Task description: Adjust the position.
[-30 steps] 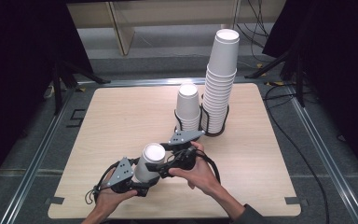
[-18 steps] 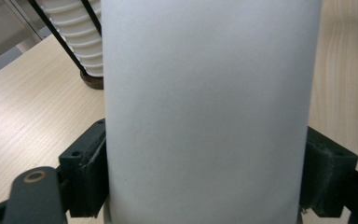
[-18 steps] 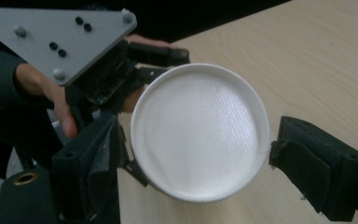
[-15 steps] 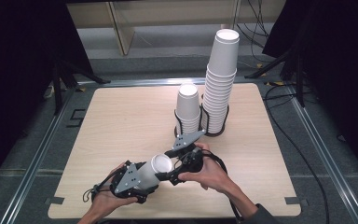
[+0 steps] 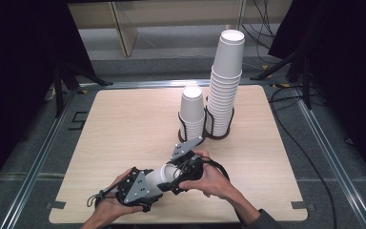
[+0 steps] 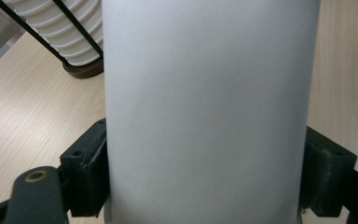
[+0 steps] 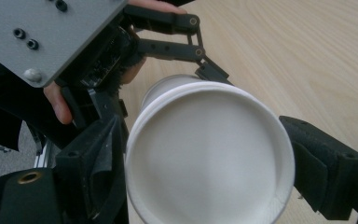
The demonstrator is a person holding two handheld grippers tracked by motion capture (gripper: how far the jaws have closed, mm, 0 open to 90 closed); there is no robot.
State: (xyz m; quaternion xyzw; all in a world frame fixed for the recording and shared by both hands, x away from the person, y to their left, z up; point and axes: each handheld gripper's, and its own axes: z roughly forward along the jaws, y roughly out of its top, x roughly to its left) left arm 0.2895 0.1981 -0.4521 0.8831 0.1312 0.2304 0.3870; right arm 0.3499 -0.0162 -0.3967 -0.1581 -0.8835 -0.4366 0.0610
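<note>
Left gripper's (image 5: 156, 183) fingers (image 6: 87, 172) tight on paper cup (image 6: 205, 107), right gripper's (image 7: 205, 172) alongside.

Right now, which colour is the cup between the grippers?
Plain white paper cup; it shows best in the left gripper view.

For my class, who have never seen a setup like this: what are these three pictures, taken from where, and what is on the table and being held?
A person sits at a pale wooden table holding a hand-operated black two-jaw gripper in each hand. One picture looks down from above; the other two come from small cameras riding on each gripper.

On the table stand two black wire holders: one carries a tall stack of white paper cups, the other a short stack of white paper cups.

The left gripper is shut on the side of a white paper cup, held lying sideways. The right gripper has its jaws either side of that cup's end; whether they press on it, I cannot tell.
</note>
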